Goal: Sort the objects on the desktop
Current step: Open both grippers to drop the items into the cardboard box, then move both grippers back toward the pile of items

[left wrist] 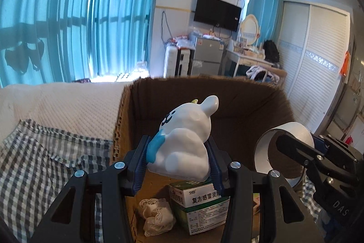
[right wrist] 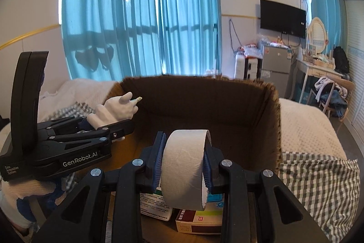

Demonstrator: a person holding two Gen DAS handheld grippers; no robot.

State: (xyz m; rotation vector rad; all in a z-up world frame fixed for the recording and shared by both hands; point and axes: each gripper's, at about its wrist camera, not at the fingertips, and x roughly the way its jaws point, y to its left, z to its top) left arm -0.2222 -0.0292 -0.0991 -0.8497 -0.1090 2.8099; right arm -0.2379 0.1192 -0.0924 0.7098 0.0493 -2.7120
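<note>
My left gripper [left wrist: 178, 158] is shut on a white rabbit figurine [left wrist: 188, 136] with a blue scarf, held above the open cardboard box [left wrist: 227, 85]. My right gripper [right wrist: 183, 159] is shut on a roll of white tape [right wrist: 185, 165], also over the box [right wrist: 204, 81]. In the left wrist view the tape roll [left wrist: 267, 140] and the right gripper [left wrist: 295, 147] hang at the right. From the right wrist view the left gripper [right wrist: 118, 129] and the figurine [right wrist: 113, 112] show at the left. On the box floor lie a green-and-white medicine box [left wrist: 202, 204], crumpled white lace [left wrist: 155, 214] and more medicine boxes [right wrist: 198, 220].
The box stands on a bed with a white quilted cover [left wrist: 68, 104] and a grey checked cloth [left wrist: 45, 163]. A gloved hand [right wrist: 13, 197] holds the left gripper. Blue curtains, a wall television, a small fridge and a dressing table stand behind.
</note>
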